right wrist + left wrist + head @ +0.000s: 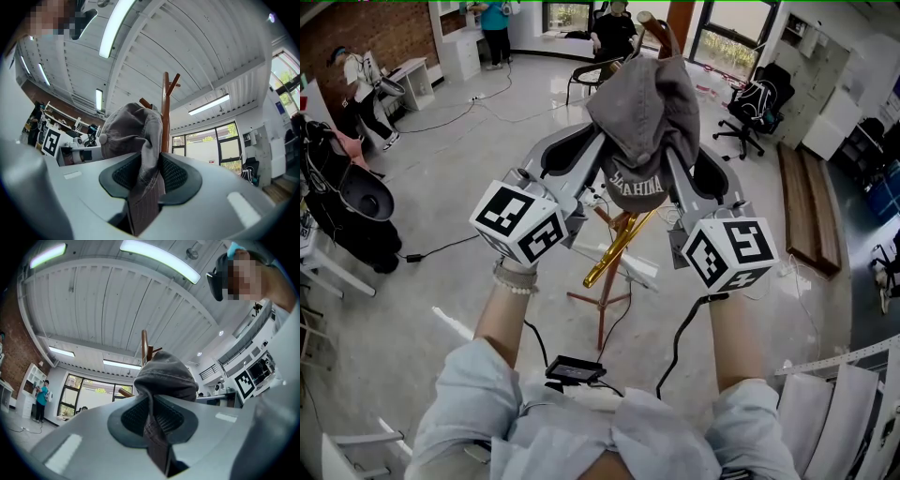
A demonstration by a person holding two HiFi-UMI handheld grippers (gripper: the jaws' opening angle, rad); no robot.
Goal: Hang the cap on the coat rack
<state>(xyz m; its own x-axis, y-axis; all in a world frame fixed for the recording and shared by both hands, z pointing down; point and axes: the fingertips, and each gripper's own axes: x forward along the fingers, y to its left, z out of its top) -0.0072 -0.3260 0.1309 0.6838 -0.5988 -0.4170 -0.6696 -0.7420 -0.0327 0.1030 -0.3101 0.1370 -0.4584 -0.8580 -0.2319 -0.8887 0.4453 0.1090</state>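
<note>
1. The left hand-held gripper (151, 411) and the right hand-held gripper (149, 176) both pinch the cap (642, 112), up at 12 o'clock by the rack (165, 110) top
2. Next, I think: slip it over a peg (174, 82), then let go

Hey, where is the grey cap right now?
Top centre of the head view: the grey cap is pinched between the left gripper and right gripper, up by the coat rack's top pegs.

One cap (642, 112); one coat rack (165, 112); left gripper (151, 412), right gripper (149, 176): two.
</note>
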